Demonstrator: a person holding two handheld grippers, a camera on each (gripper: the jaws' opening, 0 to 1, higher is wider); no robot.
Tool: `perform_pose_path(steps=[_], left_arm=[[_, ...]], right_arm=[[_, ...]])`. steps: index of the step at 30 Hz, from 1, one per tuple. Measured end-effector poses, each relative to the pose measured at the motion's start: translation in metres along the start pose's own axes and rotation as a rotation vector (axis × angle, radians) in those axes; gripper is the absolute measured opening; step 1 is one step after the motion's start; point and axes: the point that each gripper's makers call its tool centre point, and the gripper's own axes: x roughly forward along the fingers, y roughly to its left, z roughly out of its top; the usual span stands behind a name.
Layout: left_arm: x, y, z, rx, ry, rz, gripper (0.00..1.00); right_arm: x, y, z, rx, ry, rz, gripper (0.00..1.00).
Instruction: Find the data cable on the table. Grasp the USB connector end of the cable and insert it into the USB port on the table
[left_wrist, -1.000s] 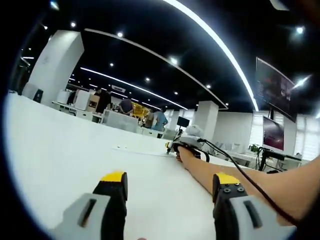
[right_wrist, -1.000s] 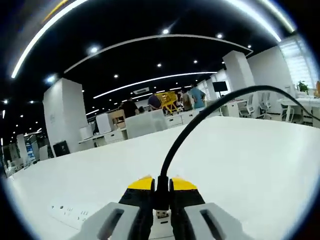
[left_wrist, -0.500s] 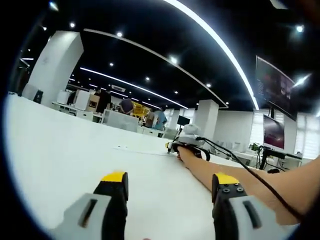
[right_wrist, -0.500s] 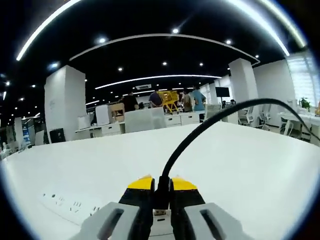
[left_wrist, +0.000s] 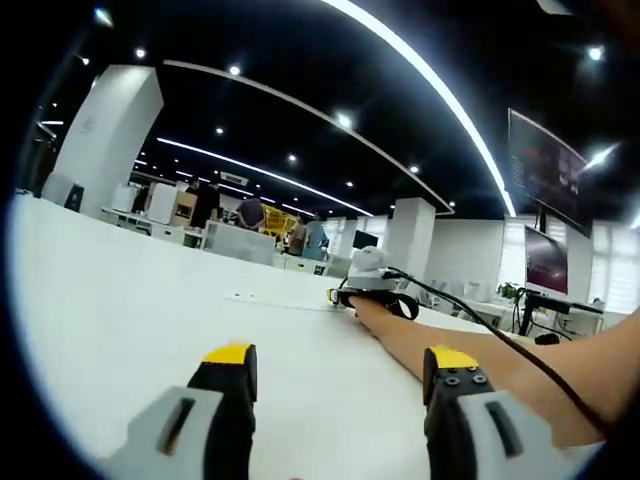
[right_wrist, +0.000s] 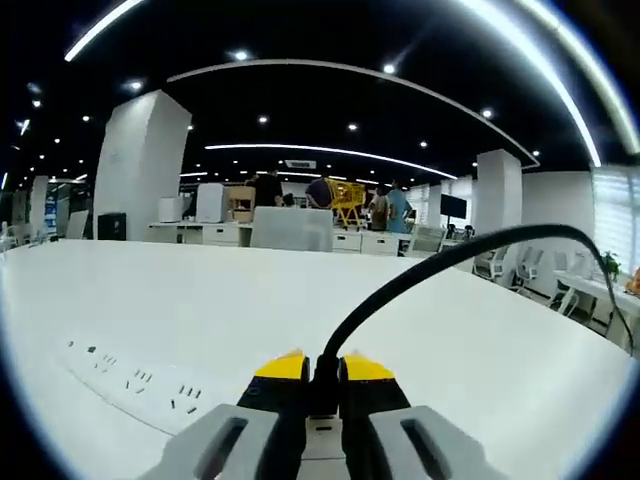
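Note:
My right gripper (right_wrist: 322, 372) is shut on the black plug end of the data cable (right_wrist: 420, 278), which arcs up and away to the right. A white power strip (right_wrist: 130, 382) with several sockets lies on the white table (right_wrist: 300, 290) at the lower left, beside my jaws. In the left gripper view my left gripper (left_wrist: 335, 372) hovers open over the table with nothing between its jaws. Farther off, the right gripper (left_wrist: 368, 285) rests at the table's far side, held by a person's bare arm (left_wrist: 470, 365), with the black cable (left_wrist: 480, 325) trailing along the arm.
The white table (left_wrist: 120, 300) spreads wide to the left. Behind it stand white pillars, desks, chairs and several people in an open office. Dark monitors (left_wrist: 546, 265) hang at the right.
The right gripper view has swung, so the power strip now lies longer and farther out at the lower left. The cable stays clamped. The left gripper has hardly moved.

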Motion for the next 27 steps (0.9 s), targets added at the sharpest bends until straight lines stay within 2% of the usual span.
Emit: perform_pose_path(steps=[2, 5, 13, 17, 22, 25, 27], left_arm=[[0.000, 0.000, 0.000, 0.002, 0.001, -0.002, 0.67], [0.000, 0.000, 0.000, 0.002, 0.001, -0.003, 0.67], [0.000, -0.001, 0.000, -0.001, 0.000, -0.005, 0.66], [0.001, -0.001, 0.000, -0.002, 0.000, -0.006, 0.66], [0.000, -0.001, 0.000, -0.004, -0.001, -0.006, 0.65], [0.001, -0.001, -0.001, 0.002, 0.003, -0.005, 0.65], [0.004, 0.001, -0.002, 0.003, 0.006, -0.007, 0.65]], right_arm=[[-0.001, 0.002, 0.000, -0.009, -0.015, 0.009, 0.13], [-0.001, 0.005, 0.001, 0.027, -0.022, 0.023, 0.13], [-0.002, 0.014, 0.002, 0.024, -0.032, 0.031, 0.12], [-0.002, 0.019, 0.002, -0.006, -0.034, 0.046, 0.12], [-0.002, 0.023, 0.002, -0.051, -0.021, 0.027, 0.12], [0.020, -0.006, 0.000, -0.161, -0.011, 0.012, 0.12], [0.018, -0.006, -0.001, -0.135, -0.013, 0.010, 0.12]])
